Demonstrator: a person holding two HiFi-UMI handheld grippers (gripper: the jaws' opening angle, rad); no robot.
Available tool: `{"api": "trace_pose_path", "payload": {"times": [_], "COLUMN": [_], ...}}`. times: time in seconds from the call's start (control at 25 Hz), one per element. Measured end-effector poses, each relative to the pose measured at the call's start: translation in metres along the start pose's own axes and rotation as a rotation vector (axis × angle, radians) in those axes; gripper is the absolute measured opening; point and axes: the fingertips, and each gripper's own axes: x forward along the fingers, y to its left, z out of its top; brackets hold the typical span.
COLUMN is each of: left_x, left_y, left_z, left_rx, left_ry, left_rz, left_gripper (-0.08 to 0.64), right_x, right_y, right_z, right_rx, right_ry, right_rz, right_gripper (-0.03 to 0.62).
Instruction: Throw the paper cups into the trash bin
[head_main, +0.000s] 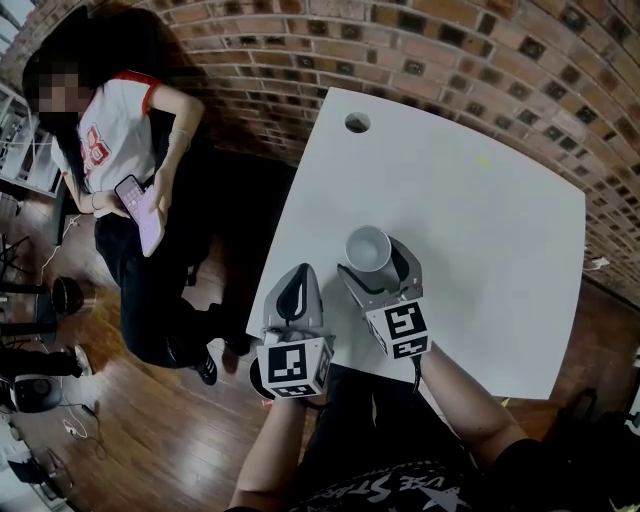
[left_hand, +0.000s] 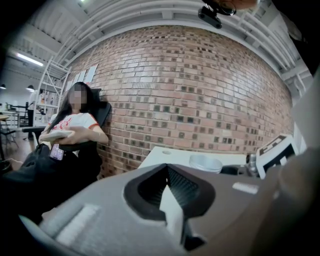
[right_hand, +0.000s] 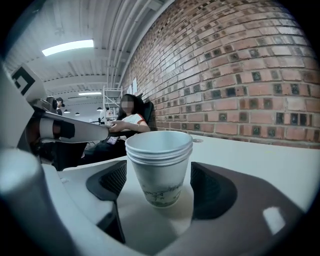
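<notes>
Stack of paper cups (head_main: 368, 249) stands upright on the bench (head_main: 490, 200), near its left edge, between the right gripper's (head_main: 378, 266) spread jaws, untouched; left gripper (head_main: 299, 273) sits just left, jaws pressed together, empty.

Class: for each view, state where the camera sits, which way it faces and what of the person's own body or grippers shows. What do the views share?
Head view: on the head, steeply down at the white table; forearms, left gripper, right gripper show.
Left gripper view: on that gripper, facing the brick wall and a seated person; shut jaws show.
Right gripper view: on that gripper, facing the stack of white paper cups between its open jaws.
Shared: all three show the cups.
</notes>
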Motion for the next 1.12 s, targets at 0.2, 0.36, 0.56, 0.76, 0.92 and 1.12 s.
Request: {"api": "trace_pose_path", "payload": {"times": [0.2,0.36,0.56,0.76,0.92,1.12], "left_x": [0.008,0.015,0.020,0.023,0.024,0.023], "left_y": [0.004,0.010,0.012,0.012,0.010,0.006], "left_z": [0.000,0.002,0.000,-0.001,0.001,0.001], "left_rx": [0.001,0.023,0.017,0.013,0.013,0.015], "left_ry": [0.002,-0.014,-0.007,-0.003,-0.006,-0.005], "left_rz": [-0.001,0.017,0.014,0.019,0.016,0.017], "left_gripper": [0.005,0.005,0.005,0.005,0.005,0.005], "right_x": [0.010,0.018,0.023,0.025,0.023,0.018], "right_y": [-0.001,-0.002,-0.004,-0.005,-0.008,-0.007], "right_z": [0.008,0.016,0.020,0.019,0.018,0.021], "right_rx": [-0.018,-0.023,-0.013,-0.004,-0.005,-0.029], "right_ry": [-0.021,-0.031,-0.044,-0.041,-0.046,-0.056], "right_rz": [0.015,0.023,0.021,0.025,0.011,0.013], "right_gripper": [0.405,0.411,0.408,0.376,0.360,0.354]}}
